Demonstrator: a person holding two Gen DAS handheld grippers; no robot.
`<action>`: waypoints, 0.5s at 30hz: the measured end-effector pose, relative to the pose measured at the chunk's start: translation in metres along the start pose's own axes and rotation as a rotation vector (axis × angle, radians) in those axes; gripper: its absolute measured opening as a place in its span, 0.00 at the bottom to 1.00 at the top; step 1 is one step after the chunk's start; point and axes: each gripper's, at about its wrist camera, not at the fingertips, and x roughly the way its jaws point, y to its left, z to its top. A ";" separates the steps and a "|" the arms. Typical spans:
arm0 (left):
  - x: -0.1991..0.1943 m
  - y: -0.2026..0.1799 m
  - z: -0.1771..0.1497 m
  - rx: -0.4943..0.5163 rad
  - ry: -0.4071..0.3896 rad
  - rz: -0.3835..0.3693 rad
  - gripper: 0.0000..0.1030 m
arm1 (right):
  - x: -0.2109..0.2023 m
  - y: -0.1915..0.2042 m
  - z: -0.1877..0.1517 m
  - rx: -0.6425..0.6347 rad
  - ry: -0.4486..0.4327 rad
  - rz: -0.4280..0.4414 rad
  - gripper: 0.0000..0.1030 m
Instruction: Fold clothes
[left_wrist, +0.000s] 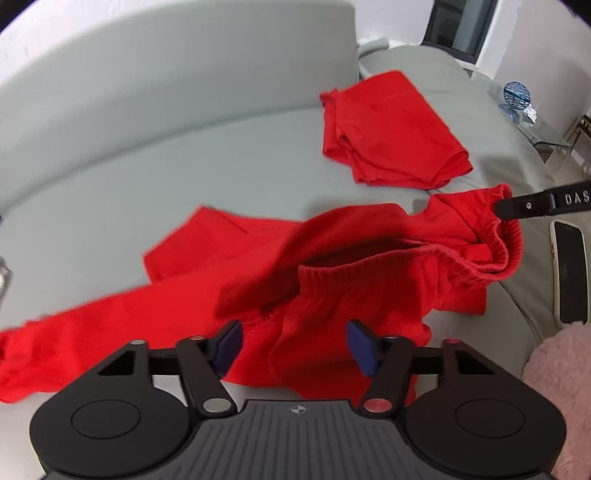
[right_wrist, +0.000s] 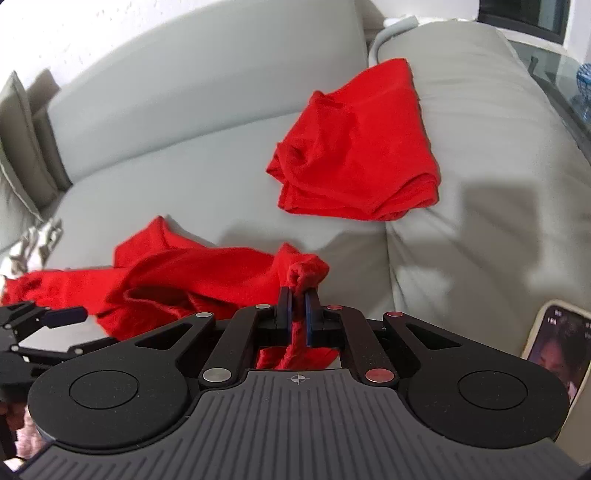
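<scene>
Red trousers (left_wrist: 332, 280) lie spread on the grey sofa seat (left_wrist: 221, 166), waistband open toward the right. My left gripper (left_wrist: 293, 341) is open just above the trousers near the waistband, holding nothing. My right gripper (right_wrist: 298, 295) is shut on the bunched waistband (right_wrist: 308, 273) and lifts it slightly; it also shows in the left wrist view (left_wrist: 498, 212) at the right edge. The trousers also show in the right wrist view (right_wrist: 184, 280). A folded red garment (left_wrist: 388, 129) lies further back on the sofa, also in the right wrist view (right_wrist: 354, 155).
A phone (left_wrist: 569, 273) lies on the sofa at the right, also in the right wrist view (right_wrist: 557, 354). A pink fluffy item (left_wrist: 561, 376) sits at the near right. A glass side table (left_wrist: 535, 122) with a blue ornament (left_wrist: 517, 94) stands beyond the armrest. Cushions (right_wrist: 22, 147) are at the left.
</scene>
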 end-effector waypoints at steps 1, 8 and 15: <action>0.003 0.002 0.002 -0.010 0.001 -0.015 0.46 | 0.004 -0.001 0.002 -0.003 0.007 -0.008 0.06; 0.028 -0.014 0.016 0.066 0.022 -0.062 0.44 | 0.022 -0.014 0.007 0.014 0.034 -0.030 0.07; 0.041 -0.038 0.016 0.153 0.075 -0.074 0.35 | 0.028 -0.021 0.000 0.036 0.045 -0.033 0.07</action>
